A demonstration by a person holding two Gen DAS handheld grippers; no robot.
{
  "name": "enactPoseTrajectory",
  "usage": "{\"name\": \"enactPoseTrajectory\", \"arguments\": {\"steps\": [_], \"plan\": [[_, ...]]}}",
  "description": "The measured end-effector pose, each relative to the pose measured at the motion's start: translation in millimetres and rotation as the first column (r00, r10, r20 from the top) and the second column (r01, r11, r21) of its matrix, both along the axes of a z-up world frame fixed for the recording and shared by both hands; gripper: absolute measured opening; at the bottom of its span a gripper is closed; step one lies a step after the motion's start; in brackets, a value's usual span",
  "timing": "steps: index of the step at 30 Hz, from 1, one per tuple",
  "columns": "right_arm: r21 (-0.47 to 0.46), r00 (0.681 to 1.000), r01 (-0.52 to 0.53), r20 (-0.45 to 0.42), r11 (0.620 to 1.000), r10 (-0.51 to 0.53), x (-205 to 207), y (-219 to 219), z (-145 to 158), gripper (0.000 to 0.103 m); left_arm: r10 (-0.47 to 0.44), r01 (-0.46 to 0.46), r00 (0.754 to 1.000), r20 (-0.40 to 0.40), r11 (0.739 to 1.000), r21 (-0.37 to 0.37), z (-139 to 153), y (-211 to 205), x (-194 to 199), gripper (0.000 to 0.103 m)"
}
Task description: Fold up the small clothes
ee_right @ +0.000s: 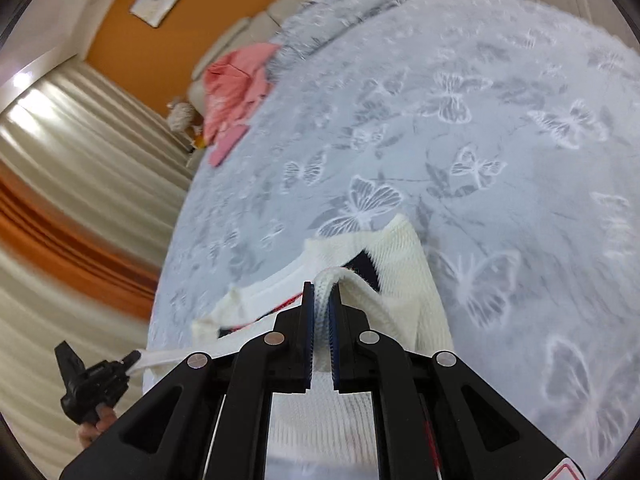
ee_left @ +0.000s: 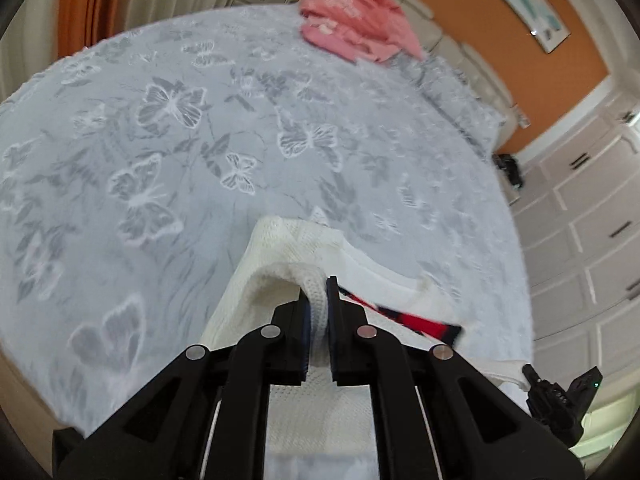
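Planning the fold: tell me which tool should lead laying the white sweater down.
Neither clearly. Left tool and right tool are each shut on the white sweater, lifted over the bed. Both grips look alike, so they should probably lower together.

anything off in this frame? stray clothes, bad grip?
Grips look fine: left gripper and right gripper each pinch the white knit sweater. Only oddity: pink clothes lie crumpled, unfolded, at the far end of the butterfly bedspread near the headboard.
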State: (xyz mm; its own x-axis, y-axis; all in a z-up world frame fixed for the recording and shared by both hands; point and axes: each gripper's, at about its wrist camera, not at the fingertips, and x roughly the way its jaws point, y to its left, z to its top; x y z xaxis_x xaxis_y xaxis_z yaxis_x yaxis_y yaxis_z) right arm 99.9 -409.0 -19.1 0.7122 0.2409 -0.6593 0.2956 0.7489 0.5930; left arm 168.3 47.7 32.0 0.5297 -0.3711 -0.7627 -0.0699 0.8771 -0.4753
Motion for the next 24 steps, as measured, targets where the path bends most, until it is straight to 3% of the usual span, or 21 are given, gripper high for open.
{"name": "enactPoseTrajectory", "arguments": {"steps": [6, 10, 12, 14, 15, 16, 17, 18, 19, 22, 24], "plan": [[0.029, 0.994, 0.041, -0.102, 0.999, -0.038, 71, -20, -64, 0.006, -0.007, 0.011, 0.999, -0.048, 0.996, 0.085, -60, -16, 57, 0.006], [0.082, 0.989, 0.057, -0.141, 0.995, -0.045, 91, -24, -97, 0.007, 0.003, 0.004, 0.997, -0.081, 0.996, 0.085, -98, -22, 82, 0.011], [0.106, 0.993, 0.063, -0.108, 0.992, -0.051, 88, -26, -99, 0.012, -0.020, 0.027, 0.997, -0.079, 0.996, 0.090, -111, -29, 86, 0.014], [0.074, 0.997, 0.055, -0.067, 0.996, -0.050, 76, -22, -88, 0.026, -0.056, 0.061, 0.998, -0.041, 0.990, 0.129, -109, -36, 82, 0.017], [0.046, 0.997, 0.059, -0.042, 0.997, -0.057, 66, -21, -81, 0.033, -0.065, 0.067, 0.998, -0.017, 0.990, 0.127, -104, -36, 77, 0.026], [0.017, 0.997, 0.071, -0.020, 0.997, -0.071, 55, -20, -74, 0.052, -0.067, 0.065, 0.998, 0.019, 0.992, 0.105, -94, -34, 69, 0.031], [-0.014, 0.997, 0.082, 0.003, 0.997, -0.082, 39, -18, -67, 0.064, -0.060, 0.055, 0.997, 0.047, 0.995, 0.088, -88, -31, 64, 0.045], [-0.028, 0.997, 0.075, 0.008, 0.997, -0.075, 34, -17, -65, 0.064, -0.044, 0.039, 0.996, 0.075, 0.996, 0.077, -80, -28, 56, 0.057], [-0.050, 0.999, 0.047, -0.002, 0.998, -0.047, 25, -14, -63, 0.064, -0.029, 0.022, 0.995, 0.100, 0.997, 0.070, -73, -25, 48, 0.059], [-0.099, 0.998, -0.013, -0.055, 0.995, 0.008, 17, -3, -67, 0.064, -0.022, 0.013, 0.990, 0.140, 0.998, 0.068, -57, -17, 28, 0.060], [-0.129, 0.997, -0.048, -0.072, 0.991, 0.039, 15, 2, -68, 0.064, -0.039, 0.027, 0.992, 0.120, 0.995, 0.094, -55, -14, 23, 0.061]]}}
